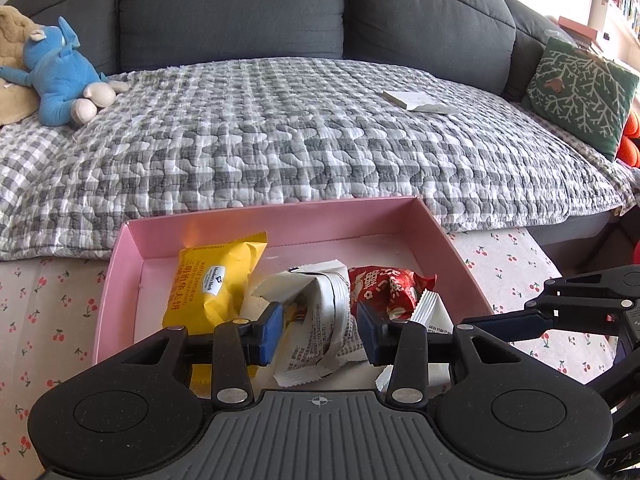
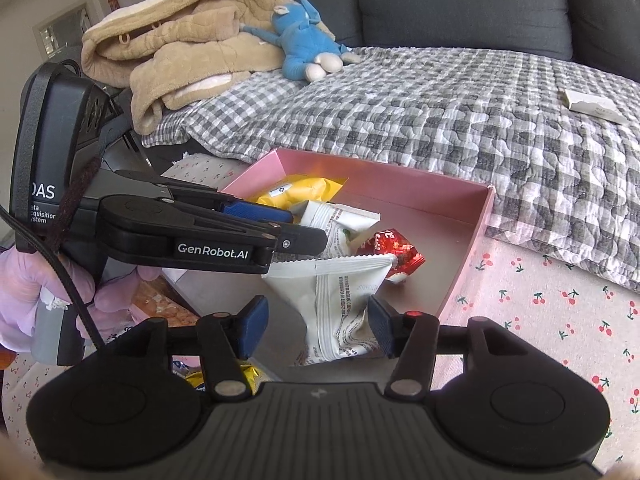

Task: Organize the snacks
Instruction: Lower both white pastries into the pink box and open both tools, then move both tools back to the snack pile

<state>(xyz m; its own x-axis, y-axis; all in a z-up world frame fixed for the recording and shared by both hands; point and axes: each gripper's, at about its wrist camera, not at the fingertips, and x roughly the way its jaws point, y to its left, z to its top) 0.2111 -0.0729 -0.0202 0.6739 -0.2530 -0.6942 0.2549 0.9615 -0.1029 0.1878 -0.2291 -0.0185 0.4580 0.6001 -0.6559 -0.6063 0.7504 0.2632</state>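
A pink box [image 1: 436, 236] sits on a cherry-print cloth [image 1: 52, 320] at the near edge of a sofa covered by a grey checked quilt [image 1: 320, 132]. Inside the box, a yellow snack packet [image 1: 218, 280] lies at the left, a red wrapper [image 1: 384, 288] toward the right, and white snack packets between and in front of them. The left gripper [image 1: 320, 332] reaches into the near part of the box; its blue pads stand apart on either side of a crumpled white packet [image 1: 320, 320], with a visible gap on each side, so nothing is clamped. The right gripper [image 2: 314, 328] is at the near right side of the box; its jaws stand apart around another white packet [image 2: 344, 308], which stands upright between them; the right pad is just beside or touching it, the left pad clear of it. A gloved hand [image 2: 24, 292] holds the left tool. On the far left of the sofa lie a blue soft toy [image 1: 60, 72] and a tan blanket [image 2: 180, 40]; a green cushion [image 1: 580, 92] rests at the far right.
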